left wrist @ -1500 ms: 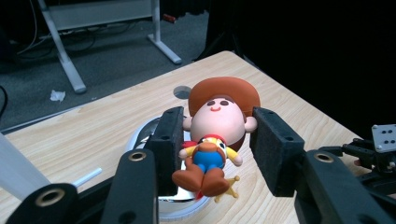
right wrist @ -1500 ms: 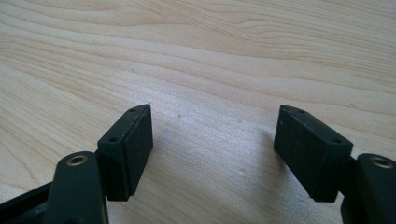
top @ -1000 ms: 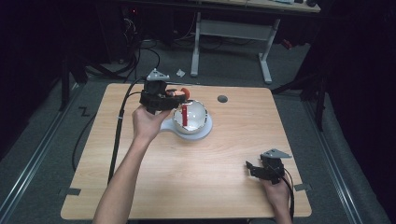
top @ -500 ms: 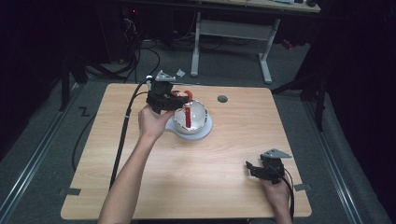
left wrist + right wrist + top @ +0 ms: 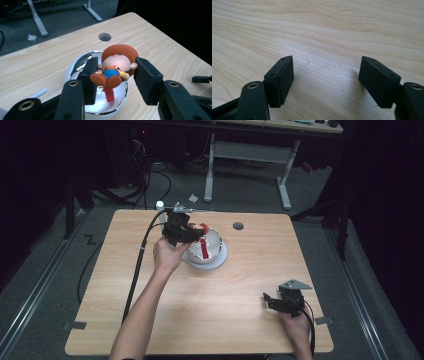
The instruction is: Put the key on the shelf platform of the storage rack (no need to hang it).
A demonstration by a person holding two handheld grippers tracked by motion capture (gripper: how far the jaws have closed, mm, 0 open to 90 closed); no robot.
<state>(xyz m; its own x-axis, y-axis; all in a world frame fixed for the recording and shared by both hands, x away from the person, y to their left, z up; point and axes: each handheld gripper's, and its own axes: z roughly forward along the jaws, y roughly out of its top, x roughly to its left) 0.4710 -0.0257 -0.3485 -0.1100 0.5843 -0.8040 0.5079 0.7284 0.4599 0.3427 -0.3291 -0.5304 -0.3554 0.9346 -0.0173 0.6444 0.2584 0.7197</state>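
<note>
A small doll (image 5: 115, 67) with a brown-red cap is pinched between the fingers (image 5: 88, 80) of the left gripper (image 5: 113, 77) and is held in the air over a shiny metal bowl (image 5: 120, 106). The bowl is set on a pale round plate (image 5: 220, 261) in the far middle of the worktop (image 5: 150, 320). A red strip (image 5: 108, 93) is seen inside the bowl, right under the doll.

The doll is held by the sides of its head. Its long axis is laid along the gripper's line of sight: the feet are pointed back toward the camera and the cap is pointed away, toward the far right part of the worktop. Its front is turned upward.

Wide bare wood is left on all sides of the bowl; a dark round hole (image 5: 238, 226) is seen near the far edge, just beyond it. The right gripper (image 5: 280, 301) is held low near the near right corner, well apart from the bowl, close to the worktop's right edge. Its fingers (image 5: 280, 80) are spread wide over bare wood, with nothing between them.
</note>
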